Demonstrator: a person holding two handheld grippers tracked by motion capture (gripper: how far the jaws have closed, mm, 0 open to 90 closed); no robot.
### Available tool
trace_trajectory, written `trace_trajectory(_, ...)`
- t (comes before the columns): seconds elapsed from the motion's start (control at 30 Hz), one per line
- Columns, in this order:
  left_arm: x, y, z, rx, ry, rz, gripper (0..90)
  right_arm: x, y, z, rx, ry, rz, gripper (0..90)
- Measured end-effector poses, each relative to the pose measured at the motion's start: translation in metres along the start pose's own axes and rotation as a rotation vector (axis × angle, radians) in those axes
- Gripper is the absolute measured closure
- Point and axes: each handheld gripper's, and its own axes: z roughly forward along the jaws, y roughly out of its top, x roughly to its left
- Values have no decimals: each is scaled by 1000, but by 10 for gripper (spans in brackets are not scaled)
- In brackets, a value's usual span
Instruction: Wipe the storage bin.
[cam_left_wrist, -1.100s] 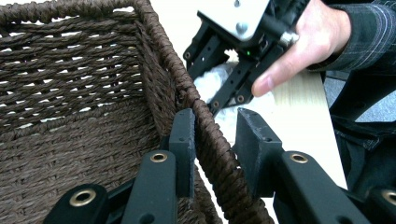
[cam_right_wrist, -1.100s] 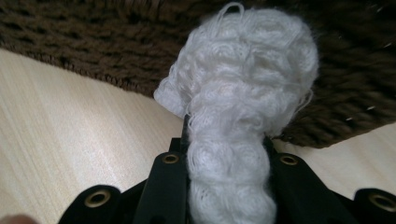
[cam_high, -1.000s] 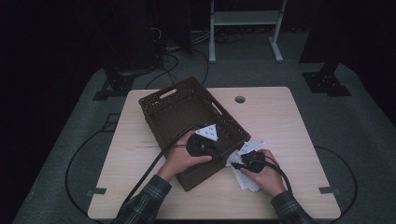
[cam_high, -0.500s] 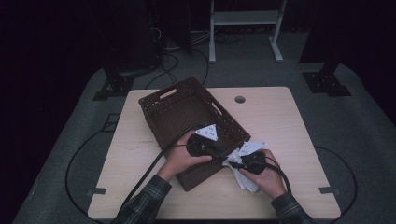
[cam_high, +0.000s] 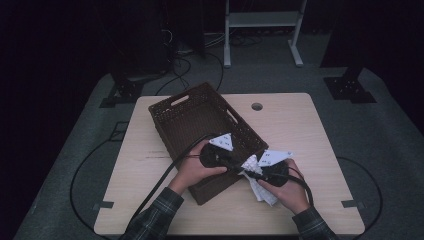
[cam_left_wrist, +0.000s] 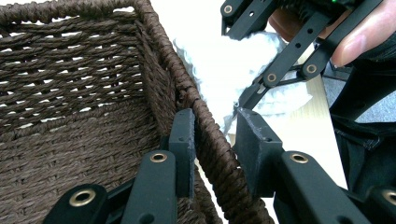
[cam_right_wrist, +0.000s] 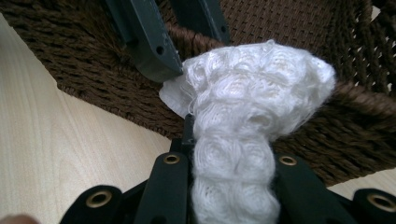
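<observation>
A dark brown woven basket (cam_high: 192, 125) sits at an angle on the table. My left gripper (cam_high: 236, 165) straddles the basket's near right rim (cam_left_wrist: 205, 116), one pad inside the wall and one outside, shut on it. My right gripper (cam_high: 251, 169) is shut on a white knitted cloth (cam_high: 264, 192). The cloth bunches up between its jaws (cam_right_wrist: 231, 140) and its top (cam_right_wrist: 252, 88) presses against the outside of the basket wall (cam_right_wrist: 327, 135). In the left gripper view the cloth (cam_left_wrist: 219, 60) lies just beyond the rim, with the right gripper's black link bars (cam_left_wrist: 289, 51) behind it.
The light wooden table (cam_high: 295, 125) has a round cable hole (cam_high: 257, 106) behind the basket. Black cables trail off the near edge from both grippers. A white shelf frame (cam_high: 260, 30) and dark stands sit on the floor beyond the table.
My right gripper has lifted the cloth a little, closer to the basket's rim. The left gripper and the basket have stayed put.
</observation>
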Motion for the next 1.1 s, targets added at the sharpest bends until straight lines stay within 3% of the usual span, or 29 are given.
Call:
trace_trajectory(0.2, 0, 0, 0, -3, 0, -6, 673, 0, 4, -9, -44, 1, -3, 753)
trace_trajectory(0.4, -1, 0, 0, -2, 0, -6, 673, 1, 3, -6, -47, 11, 2, 753)
trace_trajectory(0.73, 0, 0, 0, 0, 2, -2, 674, 3, -4, 14, 39, 35, 5, 751)
trace_trajectory(1.1, -1, 0, 0, -1, 3, -3, 674, 6, -11, 34, 113, 27, -5, 751)
